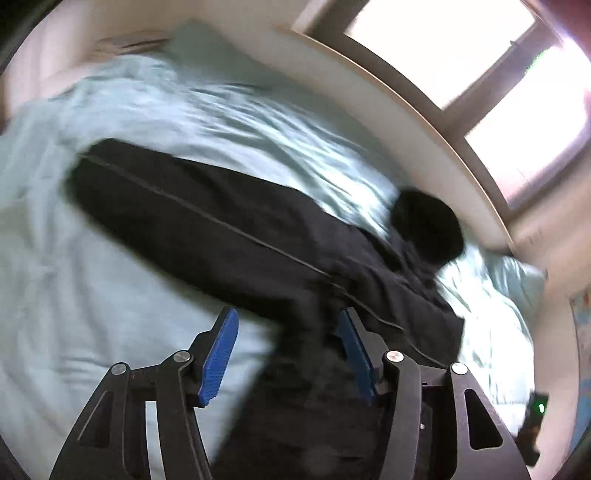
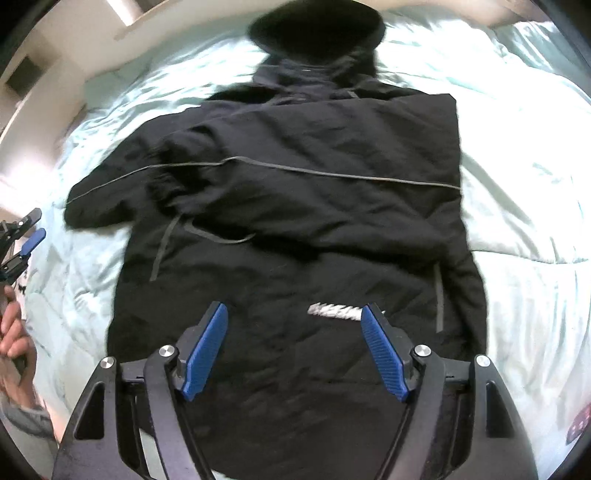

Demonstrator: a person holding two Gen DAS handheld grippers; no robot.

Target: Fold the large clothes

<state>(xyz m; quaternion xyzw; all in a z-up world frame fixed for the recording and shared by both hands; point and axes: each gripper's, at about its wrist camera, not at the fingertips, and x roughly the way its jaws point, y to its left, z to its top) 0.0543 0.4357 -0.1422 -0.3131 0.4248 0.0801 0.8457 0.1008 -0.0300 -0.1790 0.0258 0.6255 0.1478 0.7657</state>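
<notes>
A large black jacket [image 2: 295, 206] with thin grey piping and a dark furry hood [image 2: 317, 29] lies spread on a pale green bed cover [image 2: 524, 206]. One sleeve is folded across its body; the other sleeve [image 2: 107, 195] sticks out to the left. A white label [image 2: 336, 312] shows near the hem. My right gripper [image 2: 295, 314] is open and empty above the hem. My left gripper [image 1: 288, 317] is open and empty over the jacket [image 1: 221, 221] near its edge; it also shows at the left border of the right wrist view [image 2: 31, 229]. The hood [image 1: 428, 229] lies at the far end.
The bed cover [image 1: 74, 295] is rumpled all around the jacket. A white headboard or bed frame [image 1: 406, 122] runs along the far side under a bright window [image 1: 498, 74]. A pillow [image 1: 517, 273] lies at the right. The person's hand [image 2: 14, 332] shows at the left.
</notes>
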